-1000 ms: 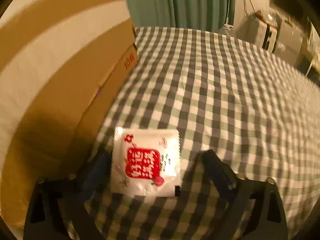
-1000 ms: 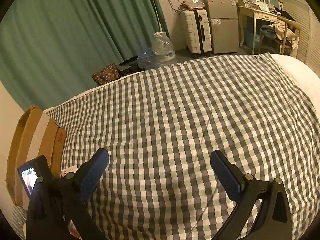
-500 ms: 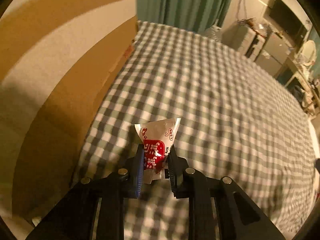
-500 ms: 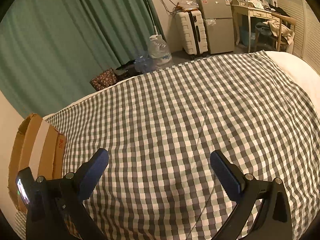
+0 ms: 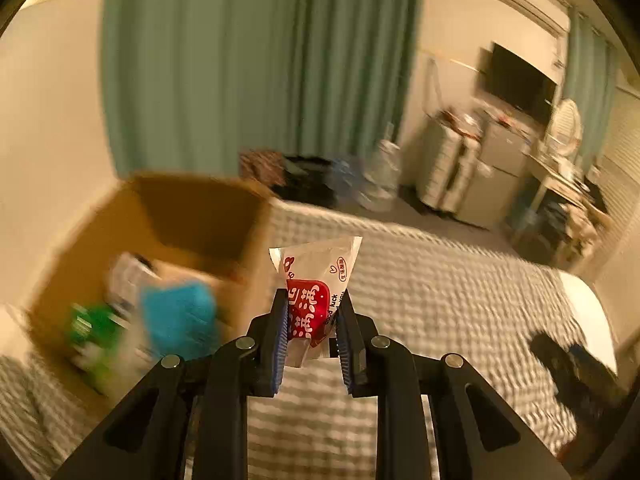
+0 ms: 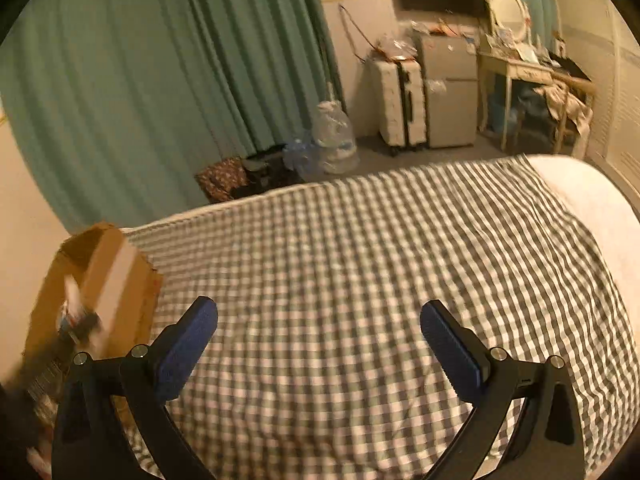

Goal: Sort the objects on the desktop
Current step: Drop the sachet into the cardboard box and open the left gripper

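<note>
Pinched only by its lower half between the nearly closed left gripper [image 5: 311,320], the small white sachet with a red label [image 5: 314,280] hangs just right of the open brown cardboard box [image 5: 168,240] and could slip onto the checked cloth [image 6: 380,260], while the right gripper [image 6: 318,334] gapes empty.

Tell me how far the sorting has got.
Done: the cardboard box already holds several things, among them a blue item and a green one. In hand: the left gripper pinches a red-and-white packet, off the checked cloth near the box. Left: drop it in. The right gripper is open and empty; nothing else shows on the cloth.
</note>
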Motion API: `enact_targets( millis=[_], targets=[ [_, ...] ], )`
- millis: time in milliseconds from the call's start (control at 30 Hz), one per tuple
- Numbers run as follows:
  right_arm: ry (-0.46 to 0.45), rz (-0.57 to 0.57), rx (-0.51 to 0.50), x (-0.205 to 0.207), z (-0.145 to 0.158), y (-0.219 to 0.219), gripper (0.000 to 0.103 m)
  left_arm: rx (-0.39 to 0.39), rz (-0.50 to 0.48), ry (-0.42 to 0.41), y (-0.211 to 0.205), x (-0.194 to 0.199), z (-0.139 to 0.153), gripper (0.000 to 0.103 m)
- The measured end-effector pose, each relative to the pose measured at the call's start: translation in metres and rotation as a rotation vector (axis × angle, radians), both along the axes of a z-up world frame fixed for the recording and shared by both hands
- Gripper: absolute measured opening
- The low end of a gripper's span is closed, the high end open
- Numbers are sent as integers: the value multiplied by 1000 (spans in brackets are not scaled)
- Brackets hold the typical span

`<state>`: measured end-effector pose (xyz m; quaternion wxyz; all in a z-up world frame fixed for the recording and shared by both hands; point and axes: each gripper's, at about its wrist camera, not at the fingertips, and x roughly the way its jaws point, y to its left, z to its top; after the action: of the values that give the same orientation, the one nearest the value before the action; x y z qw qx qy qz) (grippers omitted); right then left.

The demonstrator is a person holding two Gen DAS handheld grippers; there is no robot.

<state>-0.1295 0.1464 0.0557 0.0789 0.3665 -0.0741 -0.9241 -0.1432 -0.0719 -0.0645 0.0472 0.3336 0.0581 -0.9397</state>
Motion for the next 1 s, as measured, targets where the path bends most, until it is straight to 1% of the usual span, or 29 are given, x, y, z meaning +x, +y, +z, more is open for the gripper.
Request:
enact_targets(
  millis=[67,100,133,167,200,267,333,367,400,467,533,667,700,733,833,1000],
  targets=[
    [8,20,18,9,7,-15,102,-41,66,-11,-26,-4,5,24],
    [11,30,29,13,9,-23,102,-50,77,-29,-46,3,5,30],
    [11,40,36,17,10,-30,102,-55,79,-47,-55,0,3,39],
    [10,50,41,21,11,-37,102,-76,82,-71,-65,-3,-1,67],
    [6,63,43,23,12,-44,102,-95,86,-83,-70,-3,-4,88],
    [-6,91,37,27,16,-60,103,-138,110,-72,-83,8,-8,100],
    [-11,118,31,29,22,-76,103,-137,91,-70,-83,17,-12,100],
    [-1,123,29,32,26,-81,103,-122,71,-80,-85,23,-13,100],
    [13,125,30,34,30,-85,103,-111,59,-90,-78,20,-15,101],
    [31,135,32,39,36,-93,103,-86,28,-100,-77,32,-15,103],
    [38,145,44,44,40,-99,103,-79,-1,-101,-73,43,-15,103],
    [55,149,76,54,47,-107,103,-101,-28,-71,-58,62,-3,103],
    [57,152,84,55,47,-106,103,-100,-35,-68,-50,54,4,103],
    [59,150,96,56,47,-107,103,-98,-45,-59,-47,56,7,103],
    [56,145,122,57,46,-107,103,-102,-45,-35,-46,61,12,103],
    [49,148,124,63,42,-105,103,-77,-14,-36,-50,61,10,103]
  ],
)
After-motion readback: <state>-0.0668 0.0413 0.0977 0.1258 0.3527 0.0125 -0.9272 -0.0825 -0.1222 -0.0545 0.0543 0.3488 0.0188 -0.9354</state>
